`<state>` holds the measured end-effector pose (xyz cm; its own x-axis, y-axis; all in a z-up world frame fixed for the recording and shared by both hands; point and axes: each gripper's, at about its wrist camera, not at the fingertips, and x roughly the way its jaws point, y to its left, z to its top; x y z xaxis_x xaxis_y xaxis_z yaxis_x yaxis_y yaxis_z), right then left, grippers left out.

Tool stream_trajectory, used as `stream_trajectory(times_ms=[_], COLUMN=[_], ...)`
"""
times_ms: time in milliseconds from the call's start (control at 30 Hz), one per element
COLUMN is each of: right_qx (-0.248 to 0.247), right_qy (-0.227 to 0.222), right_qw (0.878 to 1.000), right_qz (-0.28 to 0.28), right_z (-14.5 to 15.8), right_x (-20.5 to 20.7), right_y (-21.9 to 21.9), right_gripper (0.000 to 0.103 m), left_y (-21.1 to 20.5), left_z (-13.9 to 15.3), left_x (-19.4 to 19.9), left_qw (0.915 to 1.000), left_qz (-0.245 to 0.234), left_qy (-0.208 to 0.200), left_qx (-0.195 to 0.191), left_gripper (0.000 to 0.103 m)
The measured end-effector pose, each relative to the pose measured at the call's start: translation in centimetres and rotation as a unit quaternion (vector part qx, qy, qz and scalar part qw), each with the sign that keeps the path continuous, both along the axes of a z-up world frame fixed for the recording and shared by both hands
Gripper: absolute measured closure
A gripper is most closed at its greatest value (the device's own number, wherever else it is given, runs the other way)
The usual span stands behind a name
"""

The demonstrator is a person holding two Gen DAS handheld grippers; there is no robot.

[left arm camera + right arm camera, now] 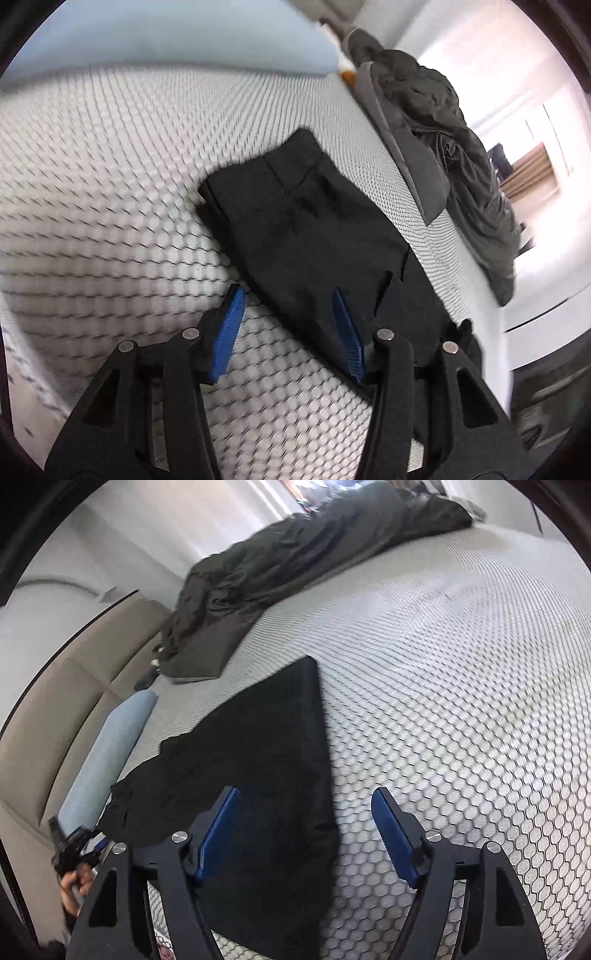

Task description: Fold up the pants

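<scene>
White hex-quilted bed (110, 177) carries black fabric pants (306, 236), folded flat near a crumpled dark grey duvet (450, 147). Left tongs (288, 306) spread, empty, straddling the pants' edge. Right tongs (306, 808) spread, empty, over the pants' edge.

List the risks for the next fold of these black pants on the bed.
1. Both the left gripper and right gripper are open, holding nothing; a shallow pinch may catch only the top layer of the black pants.
2. The dark duvet lies close by; a wide swing could snag it.
3. The mattress looks soft, so fingers may dig in.
</scene>
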<state>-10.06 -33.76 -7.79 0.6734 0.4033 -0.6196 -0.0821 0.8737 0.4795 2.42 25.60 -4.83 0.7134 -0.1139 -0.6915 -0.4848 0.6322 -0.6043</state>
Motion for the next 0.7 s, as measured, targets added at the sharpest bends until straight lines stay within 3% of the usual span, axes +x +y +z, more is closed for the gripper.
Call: stream_trajectory(times_ms=[100, 133, 167, 233, 333, 367, 500, 633, 700], right_qx=[-0.001, 0.000, -0.001, -0.009, -0.019, -0.019, -0.017, -0.018, -0.013], right_qy=[-0.016, -0.016, -0.015, -0.014, -0.022, -0.023, -0.032, -0.039, -0.039], right_qw=[1.000, 1.000, 1.000, 0.999, 0.999, 0.999, 0.999, 0.999, 0.999], right_qz=[0.013, 0.018, 0.022, 0.028, 0.030, 0.030, 0.033, 0.028, 0.020], right_z=[0.9, 1.0, 1.0, 1.0, 1.4, 1.6, 2.3, 2.5, 2.6], right_x=[-0.4, -0.4, -0.5, -0.2, -0.7, -1.0, -2.2, -2.5, -2.6], right_y=[2.2, 2.8, 3.0, 3.3, 3.5, 3.3, 2.7, 1.8, 1.3], right_gripper=[0.025, 0.025, 0.025, 0.025, 0.025, 0.025, 0.025, 0.025, 0.025], left_y=[0.2, 0.4, 0.4, -0.4, -3.1, -5.0, -12.3, -22.5, -28.6], left_z=[-0.7, -1.0, -1.0, -0.7, 2.3, 4.2, 10.0, 14.0, 14.7], left_x=[1.4, 2.0, 2.8, 3.8, 4.0, 4.1, 4.2, 4.5, 4.1], left_qw=[0.9997, 0.9996, 0.9996, 0.9989, 0.9915, 0.9851, 0.9629, 0.9379, 0.9174], left_qz=[0.015, 0.022, 0.030, 0.033, 0.024, 0.007, -0.061, -0.160, -0.234], left_qy=[-0.009, -0.010, -0.003, 0.006, -0.014, -0.034, -0.112, -0.188, -0.221], left_qx=[-0.016, -0.013, 0.000, 0.033, 0.127, 0.168, 0.238, 0.243, 0.234], left_gripper=[0.059, 0.072, 0.096, 0.100, 0.102, 0.102, 0.102, 0.102, 0.102])
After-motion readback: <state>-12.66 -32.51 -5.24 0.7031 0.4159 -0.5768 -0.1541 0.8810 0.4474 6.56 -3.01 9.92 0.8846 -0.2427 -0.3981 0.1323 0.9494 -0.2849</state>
